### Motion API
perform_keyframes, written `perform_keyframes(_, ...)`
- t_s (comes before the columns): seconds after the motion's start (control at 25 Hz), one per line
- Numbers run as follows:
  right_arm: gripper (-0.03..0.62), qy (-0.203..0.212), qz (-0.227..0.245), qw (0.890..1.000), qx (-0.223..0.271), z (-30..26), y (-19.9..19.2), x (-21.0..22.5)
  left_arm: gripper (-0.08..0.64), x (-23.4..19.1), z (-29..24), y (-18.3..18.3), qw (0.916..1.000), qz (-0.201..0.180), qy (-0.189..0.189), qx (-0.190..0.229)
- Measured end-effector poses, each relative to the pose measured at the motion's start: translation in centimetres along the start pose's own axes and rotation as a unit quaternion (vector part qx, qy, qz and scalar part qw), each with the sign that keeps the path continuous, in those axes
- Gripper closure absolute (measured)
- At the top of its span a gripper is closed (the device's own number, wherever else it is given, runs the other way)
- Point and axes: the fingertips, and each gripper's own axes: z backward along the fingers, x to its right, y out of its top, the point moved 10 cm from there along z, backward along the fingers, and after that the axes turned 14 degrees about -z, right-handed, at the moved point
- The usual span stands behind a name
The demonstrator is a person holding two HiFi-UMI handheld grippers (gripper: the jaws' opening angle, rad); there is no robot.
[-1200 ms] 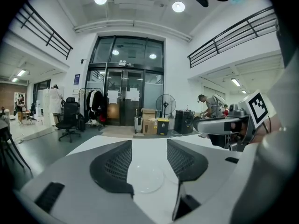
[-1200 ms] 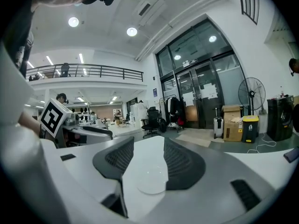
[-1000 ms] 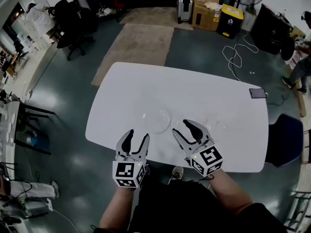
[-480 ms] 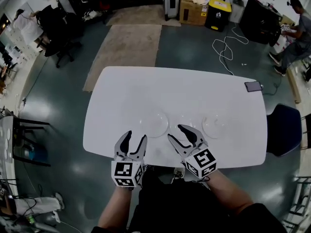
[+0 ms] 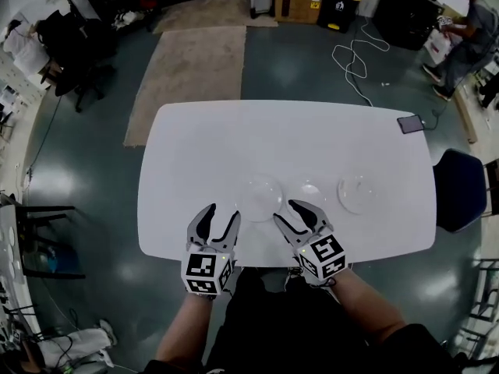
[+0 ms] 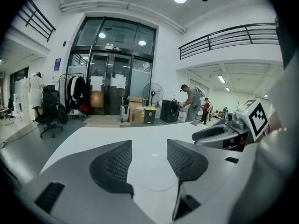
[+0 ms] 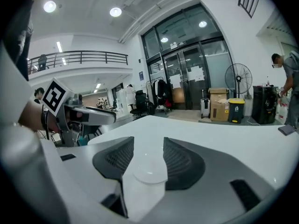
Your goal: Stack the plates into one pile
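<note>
No pile is forming yet: the left plate [image 5: 259, 197] and right plate [image 5: 360, 193] are lying apart on either side of the middle plate [image 5: 310, 195] on the counter [image 5: 203, 146], with the right tool [image 5: 284, 210] hovering wide open and empty just short of it and the left tool [image 5: 223, 211], likewise open, further left.

Tongs [image 6: 149, 144] apart, plate [image 6: 157, 177] on white table [image 6: 88, 135]

Clear left plate [image 5: 259, 195], middle plate [image 5: 310, 196] and right plate [image 5: 359, 193] lie flat, unstacked.
</note>
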Motion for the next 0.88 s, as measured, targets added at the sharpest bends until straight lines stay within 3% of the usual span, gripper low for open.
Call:
perform_keyframes(0.32, 0.39, -0.064, -0.03, 0.997, -0.034, -1.8, -1.6, -0.6, 0.324, -3.0, -1.3, -0.2, 0.9983, -0.003, -0.057, -0.015)
perform_keyframes(0.88, 0.39, -0.139, -0.049, 0.987, -0.072, -6.0, -5.1, -1.5, 0.324, -5.9, -5.1, -2.8, 0.9901, -0.012, -0.135, -0.034)
